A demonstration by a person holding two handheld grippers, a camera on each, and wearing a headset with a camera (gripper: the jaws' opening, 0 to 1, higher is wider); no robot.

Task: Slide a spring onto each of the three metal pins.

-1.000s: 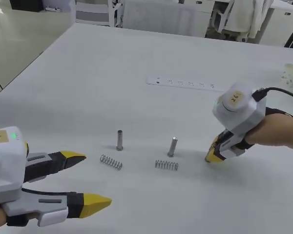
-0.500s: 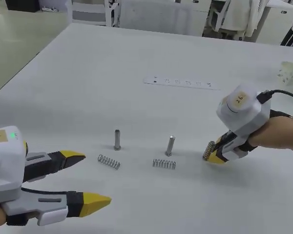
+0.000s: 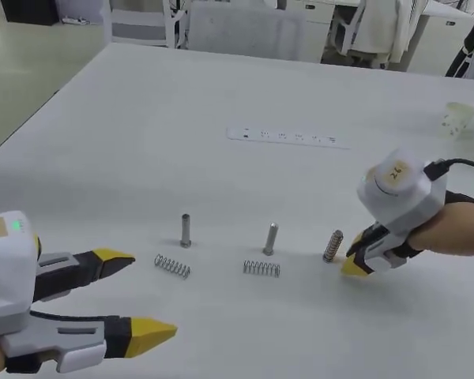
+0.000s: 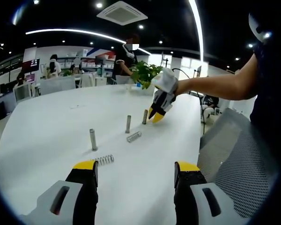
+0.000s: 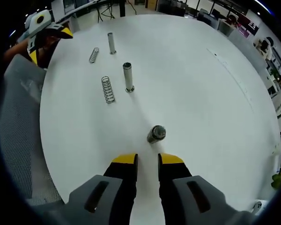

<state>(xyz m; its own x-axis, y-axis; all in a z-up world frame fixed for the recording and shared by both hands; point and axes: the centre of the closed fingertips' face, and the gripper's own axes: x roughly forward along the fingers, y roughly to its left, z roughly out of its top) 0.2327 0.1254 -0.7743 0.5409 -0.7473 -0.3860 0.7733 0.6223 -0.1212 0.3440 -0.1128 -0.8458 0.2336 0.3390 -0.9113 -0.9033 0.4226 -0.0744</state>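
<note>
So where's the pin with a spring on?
In the head view the sprung pin stands rightmost in the row, beside the right gripper, right of the bare middle pin.

sprung pin (image 3: 333, 245), two bare pins (image 3: 186, 230), two springs (image 3: 172, 266)

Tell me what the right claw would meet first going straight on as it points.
Probably the spring-covered pin, standing just ahead of the right claw; depth is hard to judge.
</note>
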